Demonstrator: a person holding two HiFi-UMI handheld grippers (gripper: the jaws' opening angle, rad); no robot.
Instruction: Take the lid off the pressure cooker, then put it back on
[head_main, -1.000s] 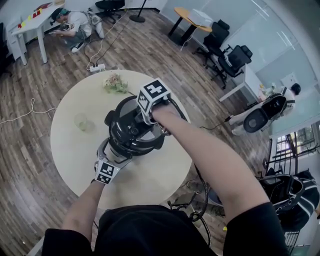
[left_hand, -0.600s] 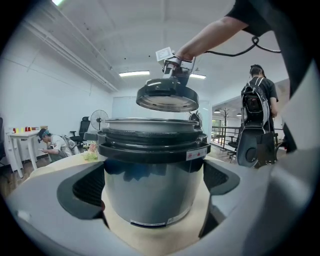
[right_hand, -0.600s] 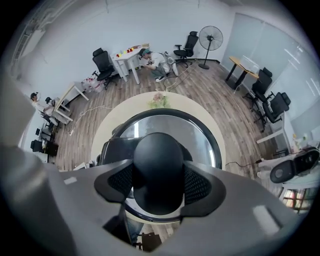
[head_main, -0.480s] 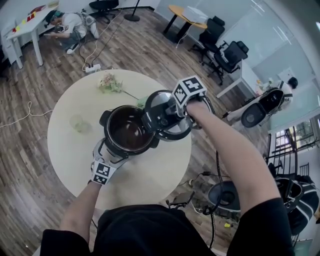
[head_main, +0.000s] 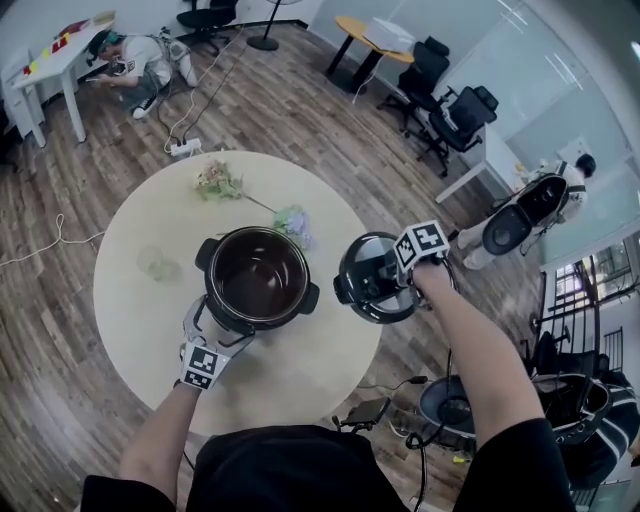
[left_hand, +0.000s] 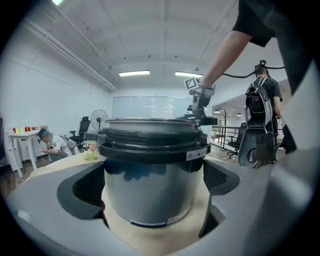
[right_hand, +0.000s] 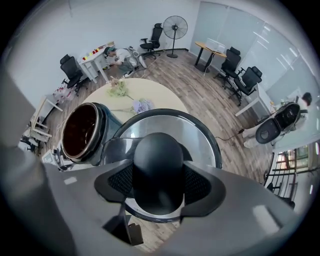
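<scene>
Lid (head_main: 365, 282) carried right off pot (head_main: 208, 290), right fingers (right_hand: 116, 183) clamped on knob (right_hand: 157, 170), left fingers (left_hand: 80, 189) hugging pot

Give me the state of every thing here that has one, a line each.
pressure cooker: upright on the table, lid off, pot open.
lid: off the cooker, held in the air at the table's edge.
left gripper: jaws apart at the cooker's body; whether they press on it cannot be told.
right gripper: shut on the lid's knob.
glass: upright on the table.
</scene>
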